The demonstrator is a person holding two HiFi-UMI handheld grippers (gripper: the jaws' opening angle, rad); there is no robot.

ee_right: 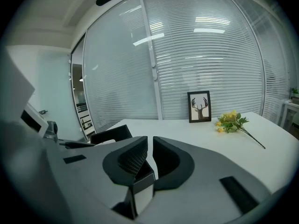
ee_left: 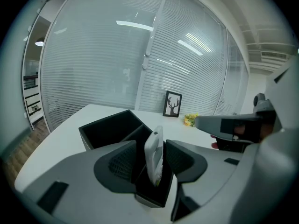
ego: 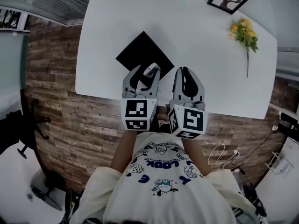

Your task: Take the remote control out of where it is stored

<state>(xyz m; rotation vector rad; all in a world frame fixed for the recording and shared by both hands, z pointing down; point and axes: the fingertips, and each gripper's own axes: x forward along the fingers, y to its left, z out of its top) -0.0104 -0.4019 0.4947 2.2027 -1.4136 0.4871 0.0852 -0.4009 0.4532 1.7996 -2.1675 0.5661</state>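
- My biggest worry is the black box (ee_left: 105, 122) coming along with the remote control (ee_left: 153, 157). The remote stands on end in the narrow end compartment. If I close on it and pull at a slant, I judge it could bind on the walls and lift or tip the whole box, which lies close to the near edge of the white table (ego: 201, 55).
- Next is a lopsided bite. The left gripper (ego: 145, 71) has its jaws spread wide on either side of the remote, and neither pad is pressing on it. The remote sits closer to one pad than the other, so closing may shove it sideways against the compartment wall before both pads land.
- A smaller risk is slip. The casing looks smooth, and a shallow pinch near its top could let it drop back in.
- The smallest risk is a knock between the two tools, which are side by side and close together.
- Pose, forearms first: both reach out from my body over the table's near edge, roughly parallel.
- Both grippers point away from me and tilt down towards the tabletop, the left one over the near end of the box.
- The right gripper (ee_right: 150, 146) has its jaws drawn nearly together, with only a thin slit between them. A corner of the box sits low between them, and I cannot tell whether the pads pinch its wall.
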